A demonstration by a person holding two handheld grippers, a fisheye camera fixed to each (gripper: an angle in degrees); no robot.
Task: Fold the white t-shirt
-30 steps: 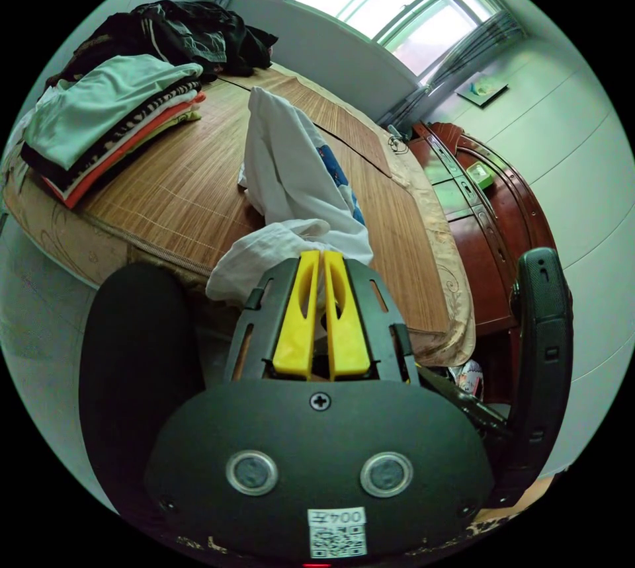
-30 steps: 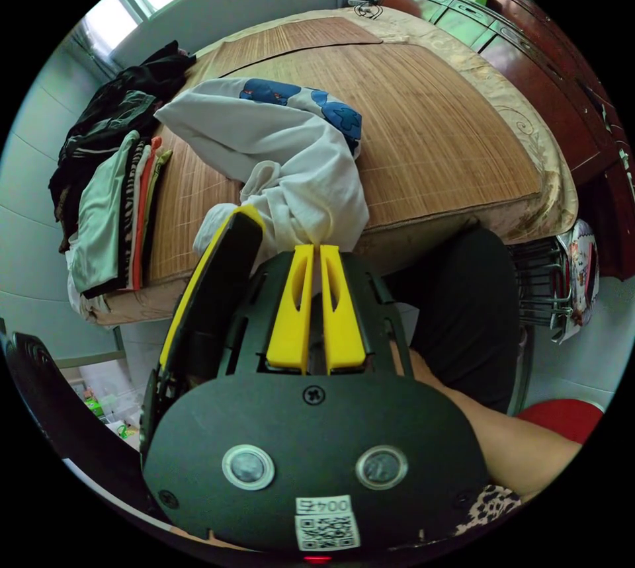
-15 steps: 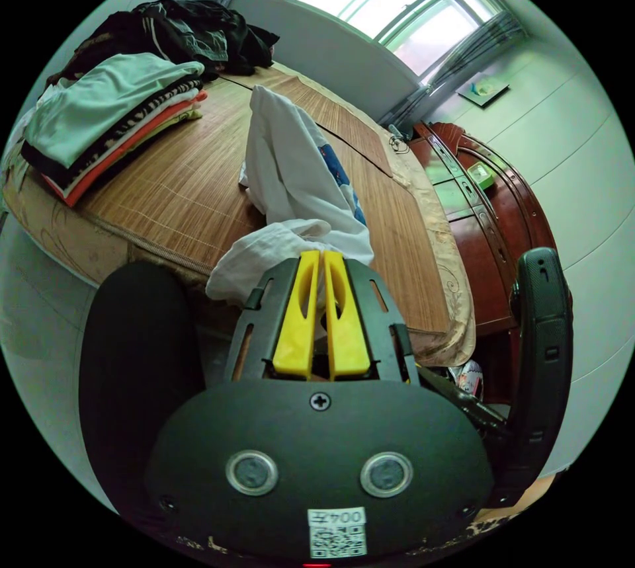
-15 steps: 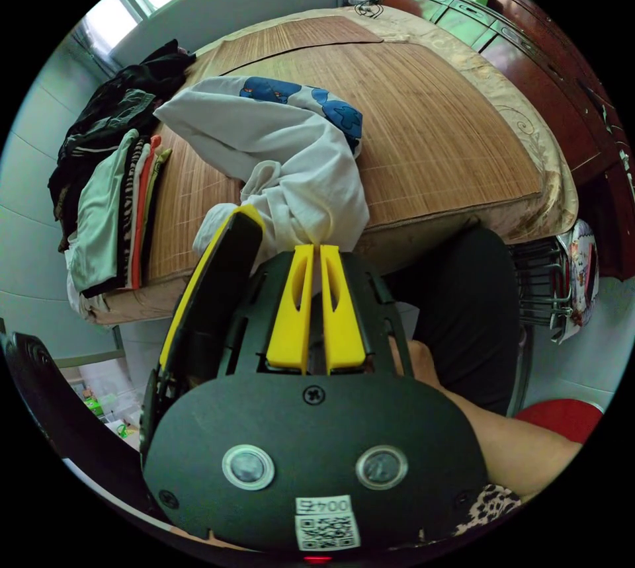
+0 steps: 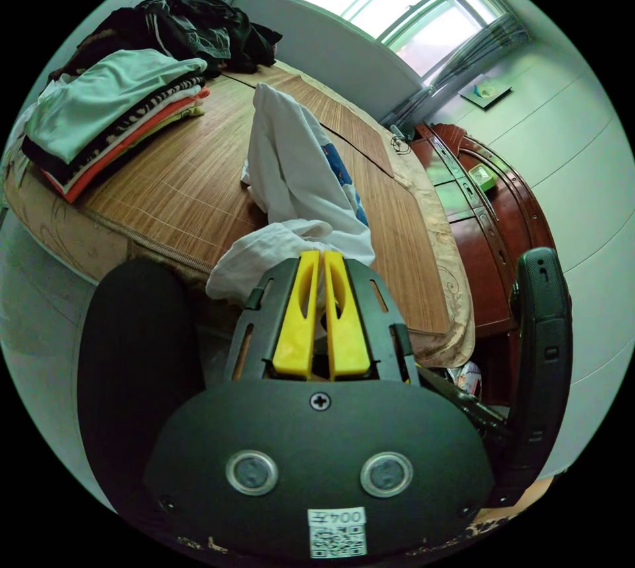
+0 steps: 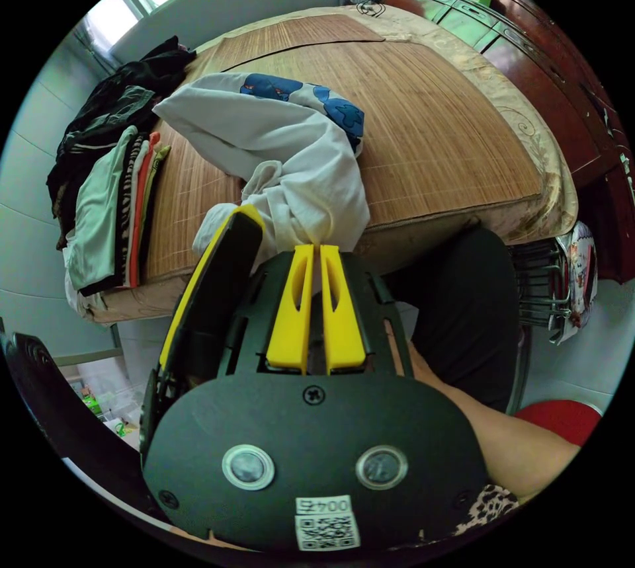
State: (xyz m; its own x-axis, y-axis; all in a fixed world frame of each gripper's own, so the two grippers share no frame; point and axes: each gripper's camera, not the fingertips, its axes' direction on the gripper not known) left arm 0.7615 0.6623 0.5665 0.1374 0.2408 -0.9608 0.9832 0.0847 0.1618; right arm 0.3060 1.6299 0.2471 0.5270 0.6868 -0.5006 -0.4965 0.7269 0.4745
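The white t-shirt [image 5: 291,164] with a blue print lies bunched on the bamboo mat of the bed [image 5: 165,178], one end drawn over the near edge. My left gripper [image 5: 321,256] is shut on that end, yellow jaws pressed together on the cloth. In the right gripper view the white t-shirt [image 6: 284,145] stretches from the mat to my right gripper [image 6: 316,248], which is also shut on the fabric. The left gripper [image 6: 218,270] sits close beside it at its left.
A stack of folded clothes [image 5: 106,115] and a dark heap [image 5: 192,32] rest at the bed's far side. A red-brown wooden headboard [image 5: 489,224] borders the bed. The person's dark-clothed leg [image 6: 463,317] and forearm [image 6: 522,442] are near. A wire rack [image 6: 549,290] stands beside the bed.
Both views have shifted slightly; the shirt stays gripped at both ends and its shape is almost unchanged.
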